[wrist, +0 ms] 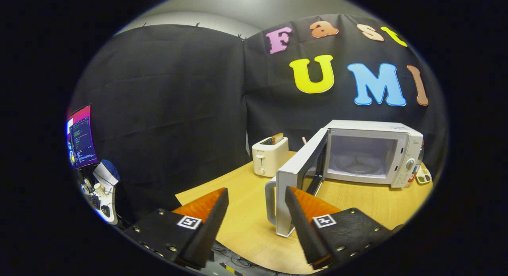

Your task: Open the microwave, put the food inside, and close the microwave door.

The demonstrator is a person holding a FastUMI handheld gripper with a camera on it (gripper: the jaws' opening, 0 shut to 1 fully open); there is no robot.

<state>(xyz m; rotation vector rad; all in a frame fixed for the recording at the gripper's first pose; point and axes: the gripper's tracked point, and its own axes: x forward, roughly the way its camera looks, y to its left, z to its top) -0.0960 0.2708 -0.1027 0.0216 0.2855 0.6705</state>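
Gripper (256, 196) fingers spread, gripping nothing. Microwave (373, 153) door (299, 177) stands open, handle (270, 200) just ahead at 12 o'clock. Toaster (270, 156) sits at 11 o'clock.

Black cloth walls (166, 109) back a wooden table (246, 224).

Gripper (256, 196) fingers apart, nothing btwn.
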